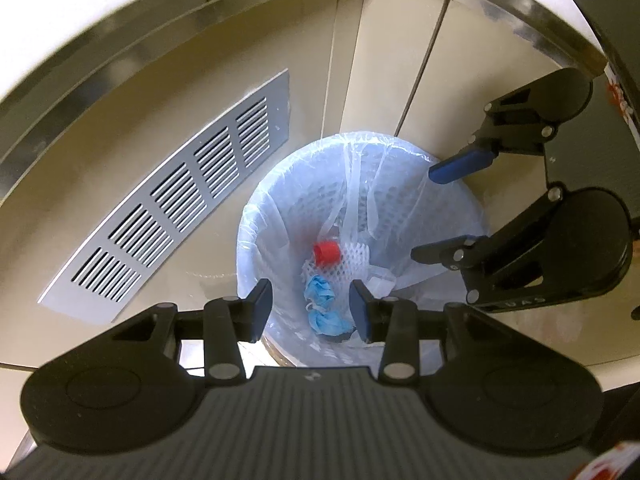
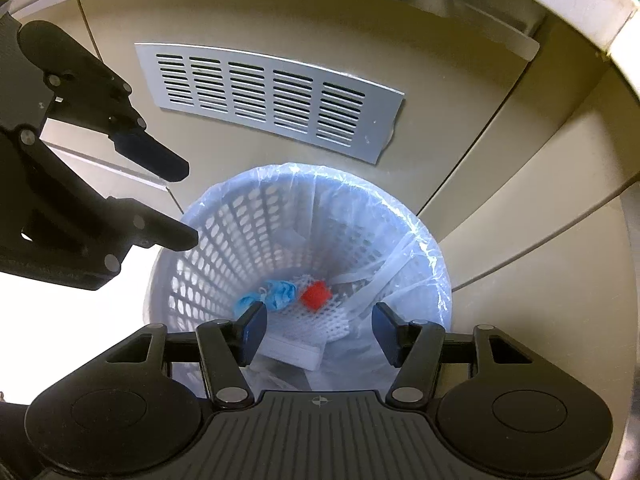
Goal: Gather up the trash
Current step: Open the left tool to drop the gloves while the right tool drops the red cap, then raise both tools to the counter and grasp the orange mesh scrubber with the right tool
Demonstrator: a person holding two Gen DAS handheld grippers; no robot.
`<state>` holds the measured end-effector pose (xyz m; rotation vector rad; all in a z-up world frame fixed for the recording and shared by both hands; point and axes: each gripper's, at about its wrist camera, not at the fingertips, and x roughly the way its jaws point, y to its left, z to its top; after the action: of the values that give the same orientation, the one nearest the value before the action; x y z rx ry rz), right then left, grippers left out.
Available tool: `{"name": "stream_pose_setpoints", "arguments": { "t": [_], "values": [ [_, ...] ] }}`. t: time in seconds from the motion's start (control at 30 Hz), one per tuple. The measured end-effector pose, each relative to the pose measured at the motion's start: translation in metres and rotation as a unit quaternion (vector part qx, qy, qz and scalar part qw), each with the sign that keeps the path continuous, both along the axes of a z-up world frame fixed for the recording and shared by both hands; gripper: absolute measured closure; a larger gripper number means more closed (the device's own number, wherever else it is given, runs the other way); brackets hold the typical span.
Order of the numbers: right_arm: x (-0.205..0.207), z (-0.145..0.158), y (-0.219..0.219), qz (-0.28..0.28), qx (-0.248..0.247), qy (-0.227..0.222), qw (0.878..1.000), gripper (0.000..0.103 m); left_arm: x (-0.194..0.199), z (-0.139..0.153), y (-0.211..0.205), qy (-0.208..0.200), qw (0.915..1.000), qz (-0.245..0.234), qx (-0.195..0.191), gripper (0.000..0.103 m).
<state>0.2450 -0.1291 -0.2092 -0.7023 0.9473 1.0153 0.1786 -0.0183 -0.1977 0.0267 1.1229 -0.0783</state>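
- Your right gripper (image 2: 319, 334) has its fingers spread with nothing between them, pointing down into the bin (image 2: 208, 240).
- Your left gripper (image 1: 311, 310) also has its fingers apart and empty, over the same bin.
- In the right wrist view, the left gripper sits at 9 o'clock of the bin.
- At the bin's bottom lie a red cap (image 2: 315, 296), white foam netting (image 2: 320, 316) under it, and crumpled blue gloves (image 2: 276, 294) at the cap's 9 o'clock.
- A clear bag (image 2: 420, 252) lines the bin.
- A metal vent (image 2: 272, 96) sits on the cabinet at the bin's 12 o'clock.
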Motion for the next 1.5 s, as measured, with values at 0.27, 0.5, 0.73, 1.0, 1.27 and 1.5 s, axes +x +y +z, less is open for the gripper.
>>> {"name": "stream_pose_setpoints", "arguments": {
  "t": [0.27, 0.5, 0.73, 1.0, 1.27, 1.5],
  "values": [
    [-0.006, 0.036, -0.005, -0.005, 0.031, -0.021, 0.999, 0.045, -0.015, 0.026, 0.002, -0.030, 0.9994, 0.017, -0.001, 0.065],
    [-0.015, 0.095, -0.019, -0.021, 0.102, -0.050, 0.993, 0.045, -0.032, 0.069, 0.006, -0.083, 0.9951, 0.052, -0.015, 0.065],
    [-0.014, 0.166, -0.049, -0.076, 0.199, -0.076, 0.974, 0.045, -0.037, 0.122, 0.008, -0.150, 0.9855, 0.074, -0.031, 0.060],
    [0.017, 0.221, -0.085, -0.168, 0.262, -0.130, 0.941, 0.045, -0.003, 0.178, 0.003, -0.216, 0.9708, 0.096, -0.043, 0.053],
    [0.078, 0.227, -0.129, -0.268, 0.255, -0.168, 0.914, 0.044, 0.062, 0.204, -0.010, -0.256, 0.9596, 0.104, -0.052, 0.044],
    [0.147, 0.231, -0.162, -0.346, 0.240, -0.194, 0.886, 0.044, 0.127, 0.207, -0.025, -0.261, 0.9585, 0.103, -0.050, 0.036]
  ]
}}
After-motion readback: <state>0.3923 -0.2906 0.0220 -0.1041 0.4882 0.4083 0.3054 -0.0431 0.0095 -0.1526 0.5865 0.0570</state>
